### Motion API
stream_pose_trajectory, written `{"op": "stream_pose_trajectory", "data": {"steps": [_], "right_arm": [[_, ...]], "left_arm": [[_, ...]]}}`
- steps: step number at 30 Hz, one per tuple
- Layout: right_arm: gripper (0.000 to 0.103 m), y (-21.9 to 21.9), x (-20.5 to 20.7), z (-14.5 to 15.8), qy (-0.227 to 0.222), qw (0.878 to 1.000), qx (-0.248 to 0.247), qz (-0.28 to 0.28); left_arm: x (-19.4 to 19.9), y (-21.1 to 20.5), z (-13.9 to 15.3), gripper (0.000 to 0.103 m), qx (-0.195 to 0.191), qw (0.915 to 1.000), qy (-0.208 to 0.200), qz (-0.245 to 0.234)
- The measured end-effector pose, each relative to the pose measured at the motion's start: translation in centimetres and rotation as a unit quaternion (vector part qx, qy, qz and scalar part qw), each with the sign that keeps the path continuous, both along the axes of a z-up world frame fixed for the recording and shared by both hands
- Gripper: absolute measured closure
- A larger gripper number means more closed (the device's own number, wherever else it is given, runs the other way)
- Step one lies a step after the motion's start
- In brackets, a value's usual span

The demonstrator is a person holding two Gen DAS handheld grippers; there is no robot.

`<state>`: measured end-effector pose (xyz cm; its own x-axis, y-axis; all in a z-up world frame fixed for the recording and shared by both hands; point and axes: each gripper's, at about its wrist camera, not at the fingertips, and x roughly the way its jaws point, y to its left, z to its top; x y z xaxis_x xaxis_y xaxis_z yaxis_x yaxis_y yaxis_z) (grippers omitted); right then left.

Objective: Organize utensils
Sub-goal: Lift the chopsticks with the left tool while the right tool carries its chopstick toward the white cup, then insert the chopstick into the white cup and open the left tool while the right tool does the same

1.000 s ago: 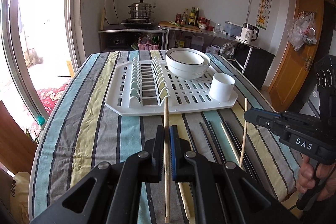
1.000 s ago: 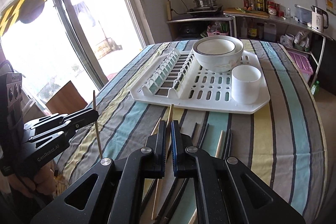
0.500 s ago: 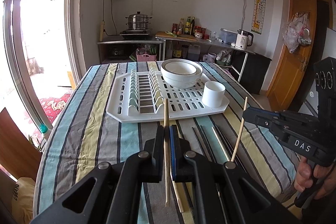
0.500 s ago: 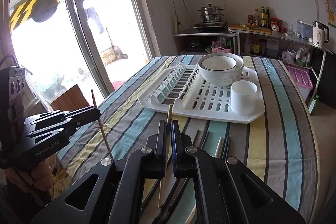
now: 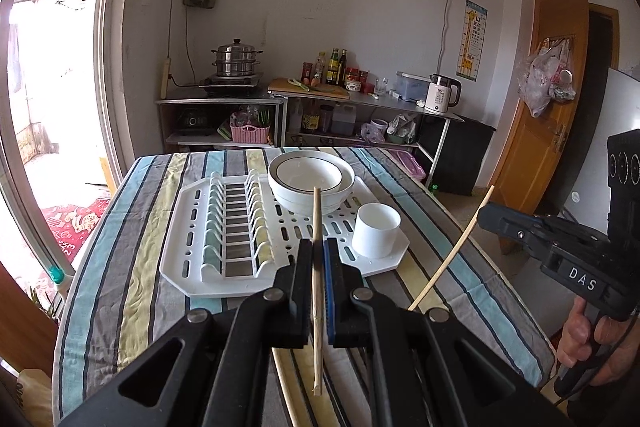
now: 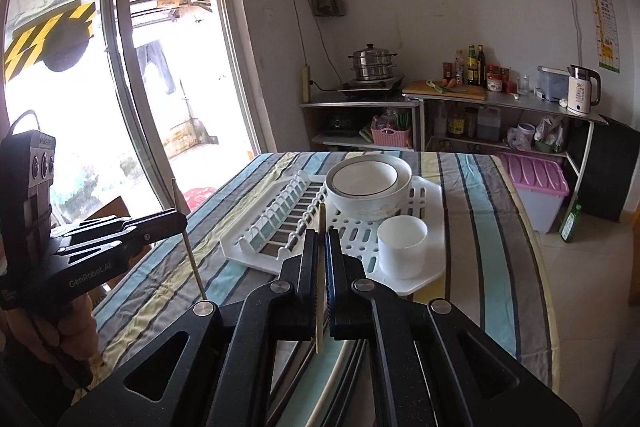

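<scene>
We see the white cup (image 5: 376,230) empty at the drying rack's (image 5: 192,259) near right corner; stacked bowls (image 5: 310,179) behind; left gripper (image 5: 319,259) and right gripper (image 6: 321,251) each clamp one wooden chopstick (image 5: 317,267) above the table's near edge.

Daylight floods in from the glass door (image 6: 132,99) at the left of both frames, blown out to white there. The wall (image 5: 340,7) is evenly lit and sharp. Fisheye bending curves the edges, and the corners fall dark.
</scene>
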<state>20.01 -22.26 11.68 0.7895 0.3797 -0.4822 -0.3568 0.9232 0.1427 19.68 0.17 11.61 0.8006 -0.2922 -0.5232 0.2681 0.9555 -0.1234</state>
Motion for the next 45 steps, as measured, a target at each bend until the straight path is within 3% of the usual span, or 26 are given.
{"op": "stream_pose_trajectory", "data": {"steps": [7,21,28,38,45], "right_arm": [[0.100,-2.8,3.2,1.2,-0.013,0.999,0.003,-0.032],[0.100,-5.1,9.0,3.6,-0.036,0.998,0.028,-0.052],[0.100,-5.4,11.5,2.1,-0.018,0.997,0.039,-0.056],[0.100,-6.0,14.8,-1.7,0.030,0.996,0.063,-0.060],[0.102,-6.4,15.6,-3.4,0.057,0.994,0.068,-0.064]], "left_arm": [[5.4,-3.1,1.0,0.097,-0.020,0.9995,0.001,-0.027],[14.1,-8.1,3.7,0.097,-0.052,0.9979,-0.026,-0.030],[17.3,-9.4,2.1,0.097,-0.073,0.9967,-0.014,-0.032],[20.2,-8.7,-2.8,0.097,-0.119,0.9920,0.042,-0.008],[20.0,-8.1,-5.3,0.097,-0.109,0.9917,0.069,0.003]]}}
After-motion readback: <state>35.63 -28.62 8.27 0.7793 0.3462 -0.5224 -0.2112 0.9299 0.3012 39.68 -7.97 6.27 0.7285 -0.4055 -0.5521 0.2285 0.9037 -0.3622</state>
